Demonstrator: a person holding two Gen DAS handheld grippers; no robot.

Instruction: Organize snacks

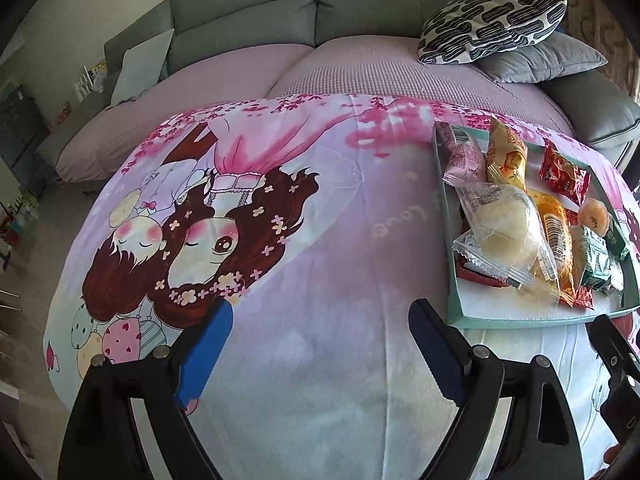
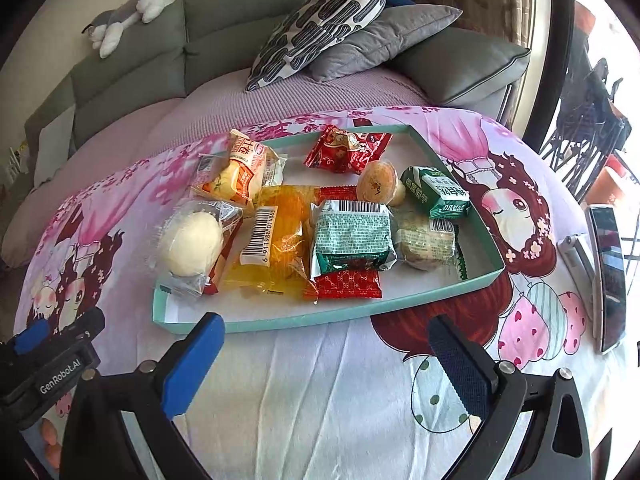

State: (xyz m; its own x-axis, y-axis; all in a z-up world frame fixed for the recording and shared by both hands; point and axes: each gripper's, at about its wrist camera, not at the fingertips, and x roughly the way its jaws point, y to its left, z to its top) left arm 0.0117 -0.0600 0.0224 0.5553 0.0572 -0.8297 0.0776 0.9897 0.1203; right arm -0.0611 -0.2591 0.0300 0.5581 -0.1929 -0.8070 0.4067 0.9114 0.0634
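Looks near done: all visible snacks sit piled in the tray; table cloth bare elsewhere. Your left gripper and right gripper are spread wide, empty. Only tidying inside remains.

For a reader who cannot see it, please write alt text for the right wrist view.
A shallow teal tray full of wrapped snacks sits on a pink cartoon-print cloth, just beyond the open, empty right gripper. The left gripper shows at the lower left, a phone lies to the right, and a grey sofa with cushions stands behind.

Both wrist views low, facing sofa, sharing snack tray
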